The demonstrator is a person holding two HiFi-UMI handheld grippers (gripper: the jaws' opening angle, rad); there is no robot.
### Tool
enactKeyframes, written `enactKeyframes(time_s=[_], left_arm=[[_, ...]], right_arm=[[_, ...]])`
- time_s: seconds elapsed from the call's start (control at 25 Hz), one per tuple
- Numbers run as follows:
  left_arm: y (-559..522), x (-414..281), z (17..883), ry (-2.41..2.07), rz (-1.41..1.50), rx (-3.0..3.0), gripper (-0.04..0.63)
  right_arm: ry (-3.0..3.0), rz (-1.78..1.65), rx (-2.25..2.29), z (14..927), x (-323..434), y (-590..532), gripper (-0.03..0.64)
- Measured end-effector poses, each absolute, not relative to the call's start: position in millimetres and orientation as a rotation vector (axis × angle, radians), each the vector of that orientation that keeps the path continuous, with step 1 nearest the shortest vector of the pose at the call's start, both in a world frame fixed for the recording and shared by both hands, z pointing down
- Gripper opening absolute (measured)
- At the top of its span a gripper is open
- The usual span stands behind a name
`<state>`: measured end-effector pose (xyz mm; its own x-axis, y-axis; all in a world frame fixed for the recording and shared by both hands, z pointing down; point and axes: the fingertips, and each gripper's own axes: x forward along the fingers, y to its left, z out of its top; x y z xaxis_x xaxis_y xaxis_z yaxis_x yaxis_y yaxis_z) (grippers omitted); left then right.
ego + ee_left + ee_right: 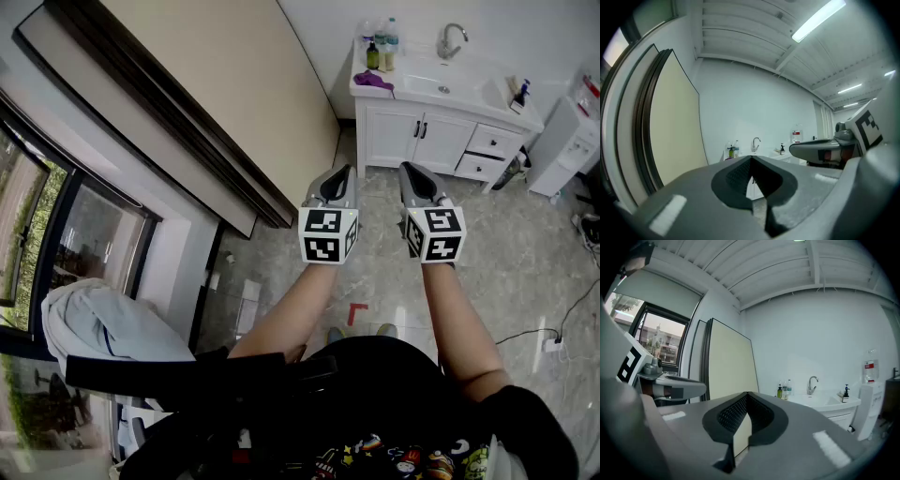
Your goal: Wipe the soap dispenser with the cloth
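Left tool (345, 171) and right tool (407, 169) are pinched shut, empty. Well ahead of them, a crumpled purple cloth (373, 81) and a dark, pump-topped soap dispenser (519, 95) sit on the white surface (492, 94).

The cluster of small bottles (380, 47) at the far left corner of the white vanity counter (441, 101) and the dark pump bottle (518, 95) at its far right corner are too small to tell which is the soap dispenser. The crumpled purple cloth (373, 81) shows no fold or texture. The white floor-standing water dispenser (565, 142) is cut by the right edge. In the left gripper view the grey right gripper (792, 149) hides the counter's right end, and the grey left gripper (752, 159) covers most of the white cabinet fronts (412, 136).
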<state>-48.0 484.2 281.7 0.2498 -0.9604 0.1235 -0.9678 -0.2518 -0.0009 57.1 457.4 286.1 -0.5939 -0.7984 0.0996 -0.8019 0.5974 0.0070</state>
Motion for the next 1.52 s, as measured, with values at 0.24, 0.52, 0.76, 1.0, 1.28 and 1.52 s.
enactKeyframes(time_s=[0.24,0.52,0.76,1.0,1.28,1.52], left_arm=[[460.9,-34.5,280.7,-1.892,0.15,2.418,0.002],[419.3,6.0,297.7,-1.915,0.16,2.402,0.002],[359.9,8.2,323.0,-1.902,0.183,2.371,0.002],[218.6,-36.2,367.7,-1.881,0.168,2.353,0.002],[-34.0,-89.5,410.8,-1.672,0.348,2.387,0.003],[-171.4,-106.7,450.2,-1.496,0.596,2.366,0.166]], right_arm=[[-2.731,0.066,1.383,286.9,76.7,432.5,0.023],[-2.771,0.085,1.339,303.9,110.2,394.0,0.023],[-2.742,0.142,1.312,336.9,110.3,333.6,0.025],[-2.726,0.132,1.319,373.1,70.8,203.8,0.025],[-2.603,0.228,1.42,384.8,11.9,-28.7,0.025],[-2.521,0.29,1.496,379.8,-8.6,-163.3,0.025]])
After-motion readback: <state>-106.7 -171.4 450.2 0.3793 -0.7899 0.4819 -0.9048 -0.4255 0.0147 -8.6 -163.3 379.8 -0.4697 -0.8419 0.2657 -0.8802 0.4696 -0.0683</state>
